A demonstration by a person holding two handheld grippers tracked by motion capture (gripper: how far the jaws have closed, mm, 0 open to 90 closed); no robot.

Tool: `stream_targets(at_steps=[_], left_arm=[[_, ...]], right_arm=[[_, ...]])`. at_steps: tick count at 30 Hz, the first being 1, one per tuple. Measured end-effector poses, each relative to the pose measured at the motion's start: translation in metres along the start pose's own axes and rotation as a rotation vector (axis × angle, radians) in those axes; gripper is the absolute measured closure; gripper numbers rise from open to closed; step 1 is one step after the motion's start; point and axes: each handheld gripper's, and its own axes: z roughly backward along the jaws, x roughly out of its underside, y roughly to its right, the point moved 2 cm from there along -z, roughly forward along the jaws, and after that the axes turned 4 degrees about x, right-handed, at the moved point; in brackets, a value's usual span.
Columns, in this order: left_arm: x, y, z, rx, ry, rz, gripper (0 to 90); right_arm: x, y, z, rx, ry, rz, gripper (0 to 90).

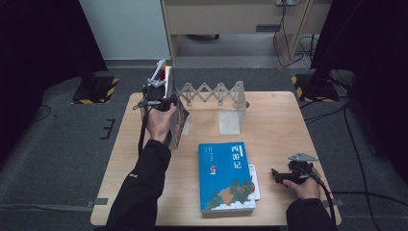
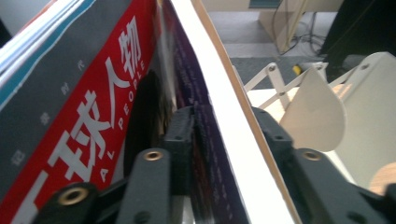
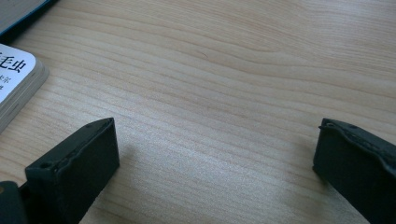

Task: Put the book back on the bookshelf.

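Note:
My left gripper (image 1: pixel 156 94) is held up at the table's back left, over a book (image 1: pixel 175 115) that stands on edge at the left end of a white expanding book rack (image 1: pixel 216 94). In the left gripper view its jaws (image 2: pixel 224 116) straddle that book's white page edge (image 2: pixel 210 93), close to both covers without clamping them. A red-and-grey magazine (image 2: pixel 93 116) leans just to its left. My right gripper (image 1: pixel 278 174) rests low at the front right, open over bare wood (image 3: pixel 215 144) with nothing between its jaws.
A blue book (image 1: pixel 225 175) lies flat at the front middle of the wooden table (image 1: pixel 274 125), with a small white book (image 1: pixel 255 182) peeking out from under its right side and showing again (image 3: pixel 14 79) in the right gripper view. The rack's white end plate (image 2: pixel 313 112) stands to the right.

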Motion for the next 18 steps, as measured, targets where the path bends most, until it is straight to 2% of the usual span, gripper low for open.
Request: stream_targets(at_steps=[3,4,6,11,18], left_arm=[[-0.003,0.0,0.001,-0.02,-0.016,0.0,79.5],[-0.003,0.0,0.001,-0.022,-0.018,-0.001,81.2],[-0.005,-0.001,0.001,-0.023,-0.004,-0.005,81.8],[-0.007,-0.003,-0.003,-0.031,0.037,0.024,82.1],[-0.008,-0.003,-0.009,-0.061,0.084,0.012,82.1]], right_arm=[[0.0,0.0,0.0,0.0,0.0,0.001,0.4],[0.0,0.0,0.0,0.0,0.0,0.001,0.4],[0.0,0.0,0.0,0.0,0.0,0.001,0.4],[0.0,0.0,0.0,0.0,0.001,0.002,0.4],[0.0,0.0,0.0,0.0,0.002,0.004,0.4]])
